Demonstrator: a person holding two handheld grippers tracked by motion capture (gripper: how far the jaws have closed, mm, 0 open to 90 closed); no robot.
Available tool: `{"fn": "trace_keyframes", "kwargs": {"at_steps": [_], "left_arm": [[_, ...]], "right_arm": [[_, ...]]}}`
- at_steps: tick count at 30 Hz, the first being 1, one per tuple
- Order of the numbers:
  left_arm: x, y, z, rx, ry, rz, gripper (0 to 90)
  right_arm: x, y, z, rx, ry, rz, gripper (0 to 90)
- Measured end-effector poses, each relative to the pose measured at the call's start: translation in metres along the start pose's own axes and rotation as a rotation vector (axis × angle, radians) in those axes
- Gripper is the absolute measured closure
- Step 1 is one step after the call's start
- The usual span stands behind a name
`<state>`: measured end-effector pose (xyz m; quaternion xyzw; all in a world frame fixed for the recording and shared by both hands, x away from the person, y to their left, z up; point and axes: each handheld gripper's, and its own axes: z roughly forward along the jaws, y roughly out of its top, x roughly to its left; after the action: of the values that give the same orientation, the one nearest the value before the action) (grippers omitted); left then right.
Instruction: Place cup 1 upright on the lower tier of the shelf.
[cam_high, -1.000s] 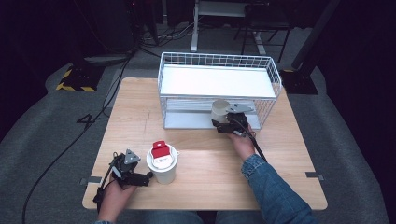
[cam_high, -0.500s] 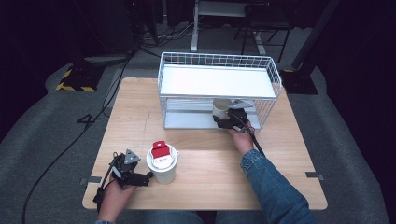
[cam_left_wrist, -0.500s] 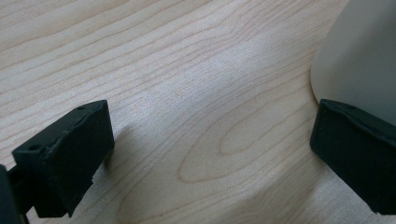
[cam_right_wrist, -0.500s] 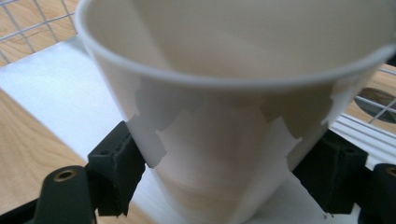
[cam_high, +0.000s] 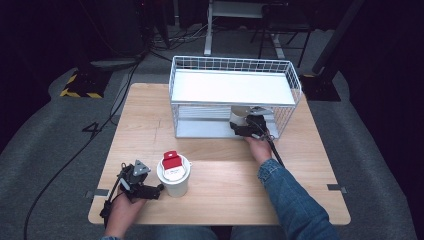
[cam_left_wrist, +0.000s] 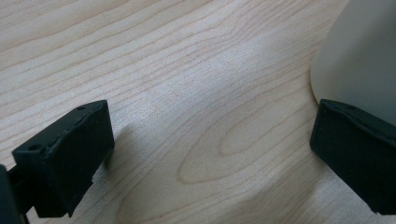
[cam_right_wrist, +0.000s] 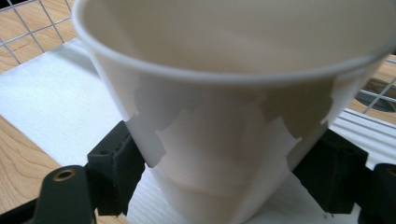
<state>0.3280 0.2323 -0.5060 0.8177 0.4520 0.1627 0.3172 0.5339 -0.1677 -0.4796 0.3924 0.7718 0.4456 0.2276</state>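
Wooden table | right gripper clamps white cup between jaws | left gripper open

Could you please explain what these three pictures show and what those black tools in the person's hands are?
A person works at a wooden table holding a two-jaw gripper in each hand. One picture looks down from above; each of the other two comes from a camera riding on a gripper. The right gripper is closed on a white paper cup at the lower shelf of a white wire rack. The left gripper rests open on the table beside another cup that has a red and white packet in it.
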Motion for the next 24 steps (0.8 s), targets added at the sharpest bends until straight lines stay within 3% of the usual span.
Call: {"fn": "trace_keyframes", "kwargs": {"at_steps": [7, 10, 14, 19, 21, 24], "left_arm": [[0.000, 0.000, 0.000, 0.000, 0.000, 0.000, 0.3], [0.000, 0.000, 0.000, 0.000, 0.000, 0.000, 0.3], [0.000, 0.000, 0.000, 0.000, 0.000, 0.000, 0.3], [0.000, 0.000, 0.000, 0.000, 0.000, 0.000, 0.3], [0.000, 0.000, 0.000, 0.000, 0.000, 0.000, 0.3], [0.000, 0.000, 0.000, 0.000, 0.000, 0.000, 0.3]], "right_arm": [[0.000, 0.000, 0.000, -0.001, -0.015, -0.011, 23.3], [0.001, 0.000, 0.000, 0.001, -0.027, -0.018, 16.0], [0.001, 0.000, -0.001, 0.001, -0.018, -0.018, 14.6], [0.004, 0.002, -0.010, -0.004, -0.009, -0.017, 9.4], [0.007, 0.002, -0.018, -0.014, 0.002, 0.010, 7.8], [0.012, 0.000, -0.032, -0.027, 0.014, 0.008, 7.8]]}}
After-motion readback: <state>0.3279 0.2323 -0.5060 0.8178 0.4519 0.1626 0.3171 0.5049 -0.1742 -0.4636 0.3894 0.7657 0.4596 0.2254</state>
